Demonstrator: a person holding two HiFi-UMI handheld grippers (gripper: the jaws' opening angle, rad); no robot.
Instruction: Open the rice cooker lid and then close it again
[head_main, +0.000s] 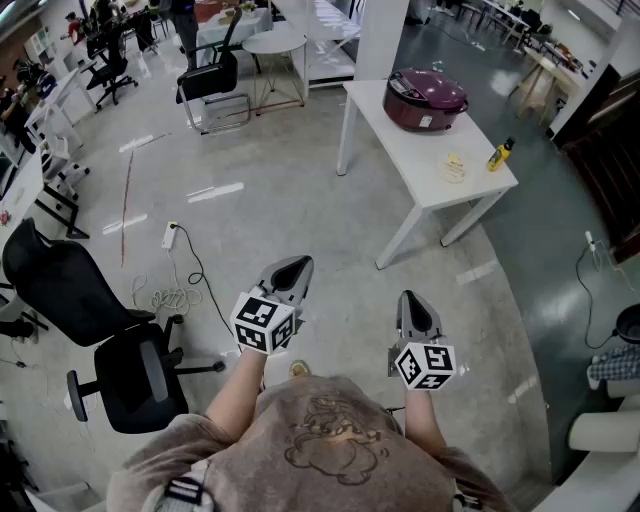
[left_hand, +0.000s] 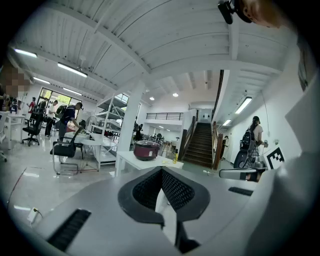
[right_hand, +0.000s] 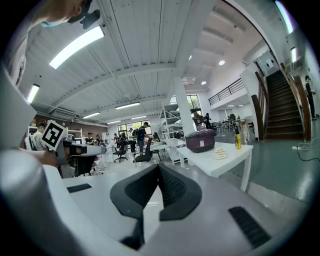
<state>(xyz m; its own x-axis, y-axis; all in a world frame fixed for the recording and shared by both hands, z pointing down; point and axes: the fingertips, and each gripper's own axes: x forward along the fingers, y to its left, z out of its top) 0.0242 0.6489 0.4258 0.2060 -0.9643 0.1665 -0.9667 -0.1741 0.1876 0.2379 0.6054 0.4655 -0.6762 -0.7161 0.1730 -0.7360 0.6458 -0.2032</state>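
Standing well apart from the long white table (head_main: 425, 175), the person holds both grey two-jaw tools out in front at about waist height, over bare grey floor. In the head view the left gripper (head_main: 290, 268) sits at about 11 o'clock from the person's chest and the right gripper (head_main: 412, 300) at about 1 o'clock, each carrying its cube of black-and-white square markers.

In the left gripper view, the left gripper (left_hand: 161, 171) has its black ribbed pads brought together at the tips, with nothing between them. The right gripper (right_hand: 159, 167) looks the same in its own view: jaws pressed together and empty.

Away at 1 o'clock from the grippers in the head view, the dark maroon, rounded rice cooker (head_main: 425, 100) stands on the far end of the table with its lid down. Both gripper views show it small and ahead, (left_hand: 146, 149) and (right_hand: 200, 141), nearly at 12 o'clock above the jaw tips.

At the cooker's 4 o'clock on the tabletop stands a small yellow bottle with a dark cap (head_main: 500, 154), and a pale round stack (head_main: 455, 166) lies beside it at its 8 o'clock.

Two black wheeled office chairs (head_main: 140, 375) stand at 9 o'clock from the person, and a white power strip with a dark cable (head_main: 170, 235) lies on the floor at 10 o'clock.
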